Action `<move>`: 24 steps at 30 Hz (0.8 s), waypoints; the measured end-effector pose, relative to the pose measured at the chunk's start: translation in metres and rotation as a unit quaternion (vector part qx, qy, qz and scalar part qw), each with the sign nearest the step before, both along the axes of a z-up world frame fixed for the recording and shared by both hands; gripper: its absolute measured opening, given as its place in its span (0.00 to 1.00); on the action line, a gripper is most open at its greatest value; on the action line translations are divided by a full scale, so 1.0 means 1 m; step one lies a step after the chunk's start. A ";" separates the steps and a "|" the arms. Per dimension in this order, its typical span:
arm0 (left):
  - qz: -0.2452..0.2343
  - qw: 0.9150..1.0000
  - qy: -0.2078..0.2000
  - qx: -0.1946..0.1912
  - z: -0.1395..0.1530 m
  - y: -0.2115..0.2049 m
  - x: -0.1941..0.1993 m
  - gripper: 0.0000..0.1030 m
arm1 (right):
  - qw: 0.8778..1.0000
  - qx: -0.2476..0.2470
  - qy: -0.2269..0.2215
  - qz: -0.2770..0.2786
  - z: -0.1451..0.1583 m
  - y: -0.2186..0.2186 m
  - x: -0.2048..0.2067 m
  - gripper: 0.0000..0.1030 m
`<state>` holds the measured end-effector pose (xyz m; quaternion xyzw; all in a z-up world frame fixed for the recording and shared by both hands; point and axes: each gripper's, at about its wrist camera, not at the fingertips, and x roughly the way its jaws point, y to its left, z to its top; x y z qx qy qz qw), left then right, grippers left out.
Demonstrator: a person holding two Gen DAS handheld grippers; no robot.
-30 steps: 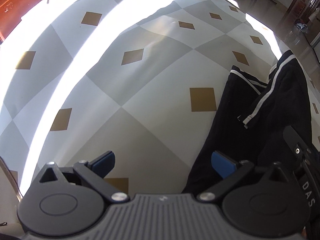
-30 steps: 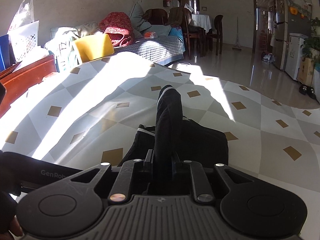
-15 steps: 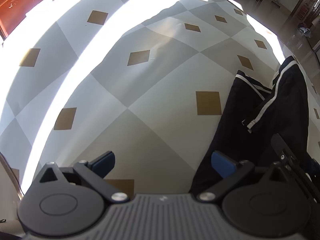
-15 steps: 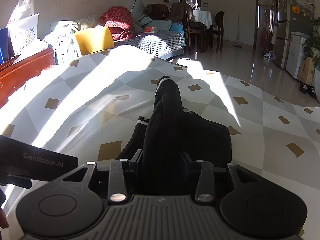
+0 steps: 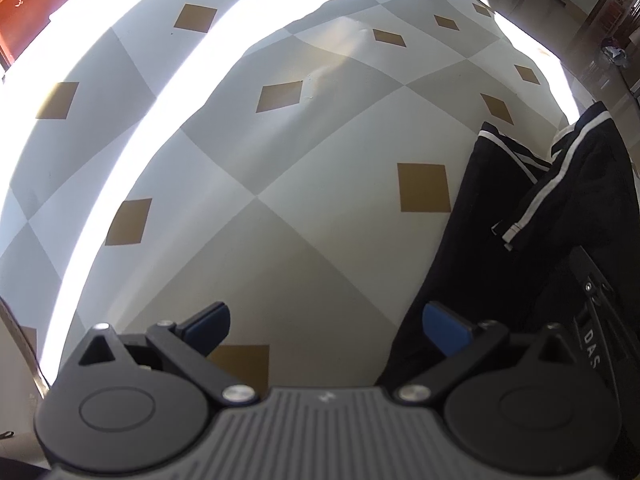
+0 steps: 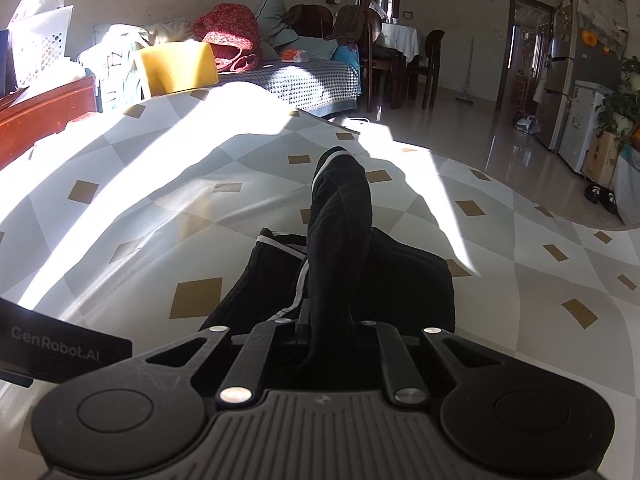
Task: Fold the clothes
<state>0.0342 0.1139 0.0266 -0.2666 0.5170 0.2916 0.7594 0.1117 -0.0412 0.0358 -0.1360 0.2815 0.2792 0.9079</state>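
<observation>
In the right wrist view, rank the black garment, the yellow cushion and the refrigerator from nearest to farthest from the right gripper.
1. black garment: between the closing jaws of the right gripper, rising ahead.
2. yellow cushion: far left, past the patterned cloth.
3. refrigerator: far right, against the wall across the room.

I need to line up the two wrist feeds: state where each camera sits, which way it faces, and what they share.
Left wrist: on the left gripper, facing steeply down at the grey-and-white checked cloth with tan squares; its blue-padded fingers stand open and empty.
Right wrist: on the right gripper, facing shallowly across the cloth toward the room; its jaws are closing on a raised fold of the black white-striped garment.
Shared: the cloth and the garment; each view catches the other gripper's body at its edge.
</observation>
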 end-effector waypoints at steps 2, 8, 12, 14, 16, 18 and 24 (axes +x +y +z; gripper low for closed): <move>0.001 1.000 -0.001 -0.001 0.000 0.000 0.000 1.00 | 1.000 -0.005 -0.017 -0.023 0.004 -0.005 0.000 0.09; -0.003 1.000 -0.001 -0.002 -0.001 -0.004 0.001 1.00 | 0.984 -0.040 -0.110 -0.137 0.020 -0.023 0.001 0.08; -0.002 1.000 -0.001 -0.003 -0.001 -0.005 0.001 1.00 | 0.979 -0.050 -0.141 -0.140 0.023 -0.021 -0.001 0.08; 0.001 1.000 0.000 -0.003 -0.002 -0.004 0.001 1.00 | 0.980 -0.058 -0.146 -0.120 0.020 -0.013 -0.004 0.09; 0.006 1.000 0.002 -0.006 -0.003 -0.002 -0.001 1.00 | 0.985 -0.053 -0.143 -0.080 0.016 -0.003 -0.007 0.09; 0.015 1.000 0.002 -0.010 -0.003 0.001 -0.003 1.00 | 0.991 -0.044 -0.121 -0.023 0.011 0.009 -0.008 0.09; 0.042 0.999 -0.010 -0.004 0.003 0.015 -0.010 1.00 | 0.991 -0.057 -0.089 0.079 -0.006 0.032 -0.021 0.19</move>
